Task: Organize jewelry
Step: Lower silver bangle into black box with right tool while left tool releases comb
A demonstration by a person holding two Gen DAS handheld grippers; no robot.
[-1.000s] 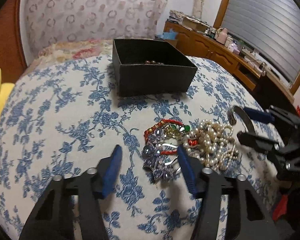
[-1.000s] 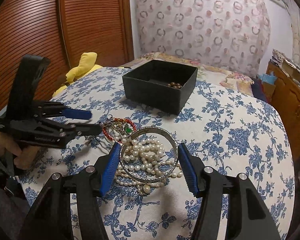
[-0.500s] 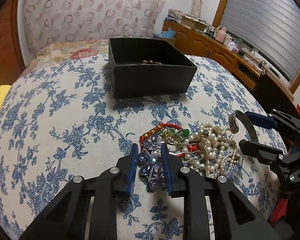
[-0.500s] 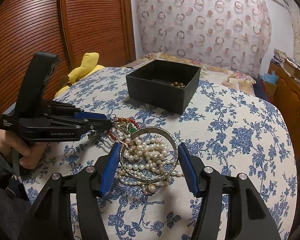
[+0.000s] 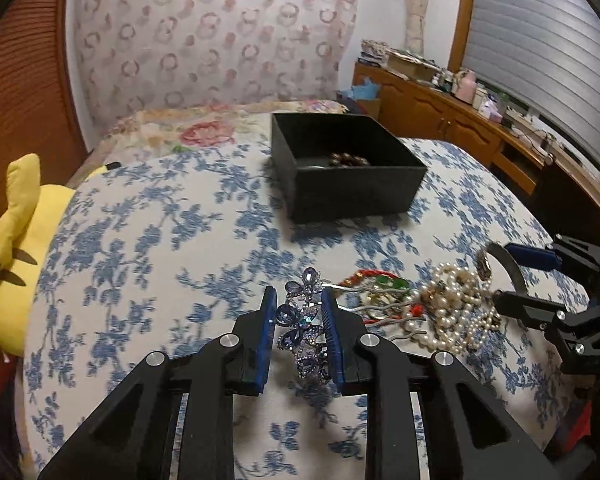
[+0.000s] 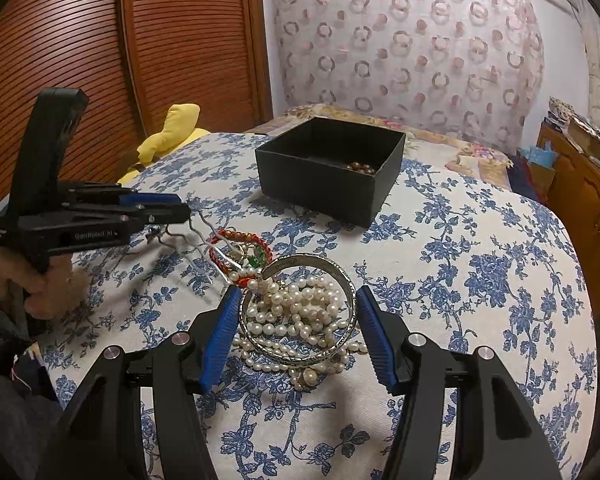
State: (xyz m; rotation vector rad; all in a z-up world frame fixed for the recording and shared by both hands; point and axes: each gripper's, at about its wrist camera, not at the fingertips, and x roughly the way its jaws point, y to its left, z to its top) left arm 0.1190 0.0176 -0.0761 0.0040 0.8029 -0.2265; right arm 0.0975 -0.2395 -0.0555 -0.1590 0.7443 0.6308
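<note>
The left tongs (image 5: pixel 299 332) are closed on the purple jewelled hair comb (image 5: pixel 302 328): both blue pads press on its flower-shaped head, and its wavy metal teeth stretch out to the right, toward the heap. In the right wrist view the teeth seem to hang a little above the cloth, so the comb looks lifted, though this is not fully sure.

The right tongs (image 6: pixel 296 334) stand open, with one pad on each side of the silver bangle (image 6: pixel 300 308). The left pad is just beside its rim, perhaps touching it; the right pad is a little apart. They grip nothing.

The bangle lies on top of the pearl necklace (image 6: pixel 296 320). Just beyond it, on the far left of the heap, lies a red bead bracelet (image 6: pixel 240 254) with some green stones. All of this rests on the blue-flowered cloth of the table (image 6: pixel 480 280).

Further away stands the black box (image 6: pixel 328 168), open. Inside it only a brown bead bracelet (image 6: pixel 360 168) can be seen, near the right wall; the rest of its floor is dark and cannot be judged.

By this picture the task seems to be at an early stage. One piece is in the box, the comb is in hand, and the bangle, the pearls and the red bracelet are left on the table.
</note>
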